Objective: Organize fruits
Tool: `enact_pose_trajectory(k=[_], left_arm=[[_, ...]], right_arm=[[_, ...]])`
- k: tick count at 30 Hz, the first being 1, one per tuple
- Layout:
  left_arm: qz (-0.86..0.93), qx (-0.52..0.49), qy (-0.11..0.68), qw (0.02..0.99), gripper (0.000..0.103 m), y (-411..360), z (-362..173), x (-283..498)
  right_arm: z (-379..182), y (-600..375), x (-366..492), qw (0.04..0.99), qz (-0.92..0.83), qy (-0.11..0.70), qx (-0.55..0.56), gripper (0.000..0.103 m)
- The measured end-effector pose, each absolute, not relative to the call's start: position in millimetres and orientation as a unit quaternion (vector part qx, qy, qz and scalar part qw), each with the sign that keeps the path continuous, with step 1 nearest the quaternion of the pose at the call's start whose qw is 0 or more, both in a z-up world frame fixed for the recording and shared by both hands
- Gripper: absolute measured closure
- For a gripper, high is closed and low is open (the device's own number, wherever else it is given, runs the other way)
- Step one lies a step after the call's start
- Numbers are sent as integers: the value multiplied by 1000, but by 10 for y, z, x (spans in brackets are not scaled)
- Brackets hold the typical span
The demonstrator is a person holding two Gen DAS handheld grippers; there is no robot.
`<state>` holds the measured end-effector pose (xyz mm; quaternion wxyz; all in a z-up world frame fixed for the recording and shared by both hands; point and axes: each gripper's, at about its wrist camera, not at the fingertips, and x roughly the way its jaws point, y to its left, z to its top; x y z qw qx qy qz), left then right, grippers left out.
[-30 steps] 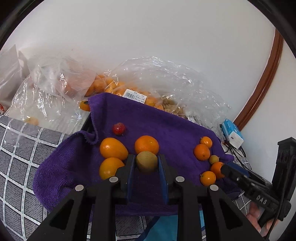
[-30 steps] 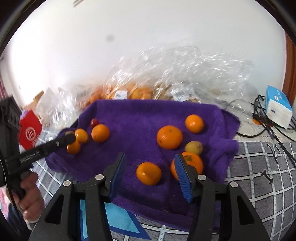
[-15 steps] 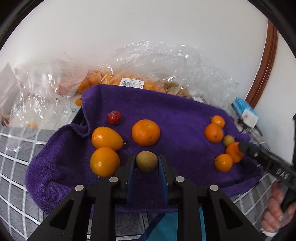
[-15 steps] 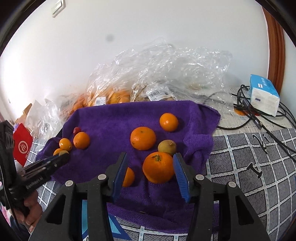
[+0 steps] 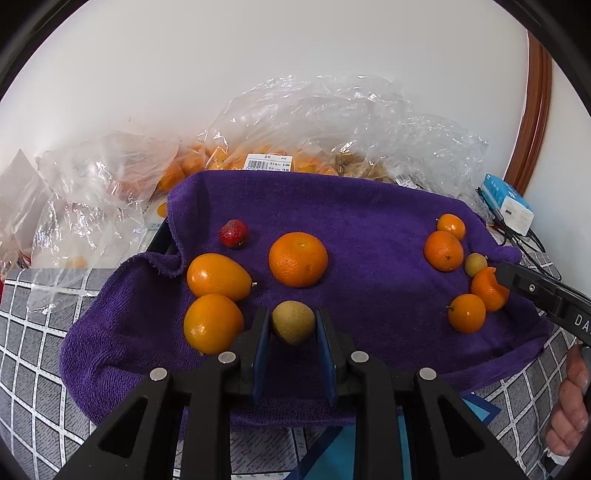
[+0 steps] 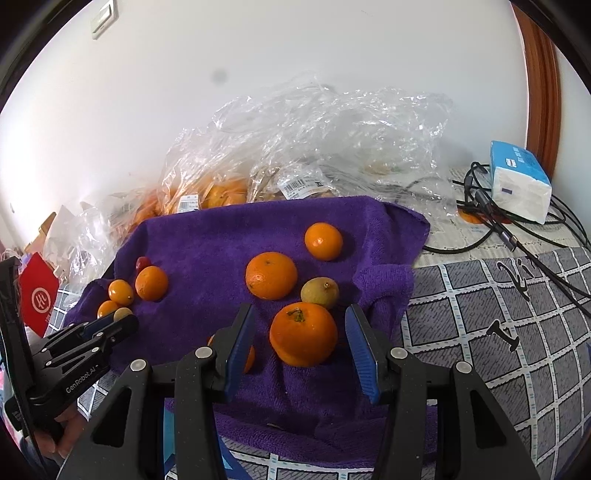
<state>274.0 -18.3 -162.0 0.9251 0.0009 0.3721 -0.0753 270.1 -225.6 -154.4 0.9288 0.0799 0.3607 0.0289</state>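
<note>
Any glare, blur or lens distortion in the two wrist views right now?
Left wrist: sharp, no motion blur; fisheye bows the purple towel; glare on the clear plastic bags; highlights on the oval orange fruit. Right wrist: dark vignette corners; a grey smudge on the white wall; checked grid cloth lines curve.

Looks like a home, prob. a bed or sofa pushed against a plain white wall (image 6: 332, 55) w/ a brown wooden door frame (image 6: 541, 74) at the right. The surface has a grey grid-pattern cover (image 6: 498, 314) w/ a purple towel (image 6: 221, 236) spread on it. Clear supermarket bags (image 6: 314, 147) w/ barcode stickers, a tissue pack (image 6: 519, 181), tangled charger cables (image 6: 491, 221) and a wall switch plate (image 6: 101, 20) all say lived-in room, not a lab or shop.
</note>
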Motion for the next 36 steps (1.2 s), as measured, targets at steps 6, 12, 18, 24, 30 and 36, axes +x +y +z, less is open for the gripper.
enact_pose_trajectory(k=[6, 12, 18, 24, 30, 36], left_arm=[[-80, -4, 371, 925, 77, -176, -1599, 2712], [-83, 17, 332, 939, 60, -201, -1429, 2583], [-57, 44, 286, 955, 49, -199, -1042, 2376], [-37, 26, 273, 961, 32, -36, -681, 1908], [-24, 16, 270, 962, 14, 63, -431, 1317], [-13, 21, 266, 964, 8, 32, -299, 884]], right_arm=[[-1542, -2252, 2680, 930, 21, 359, 72, 52], [-1507, -2264, 2657, 929, 17, 362, 76, 52], [-1231, -2240, 2441, 929, -9, 364, 74, 52], [-815, -2228, 1891, 936, -31, 341, 86, 50], [-601, -2173, 1403, 935, -53, 342, 74, 43], [-415, -2126, 835, 943, -57, 320, 69, 16]])
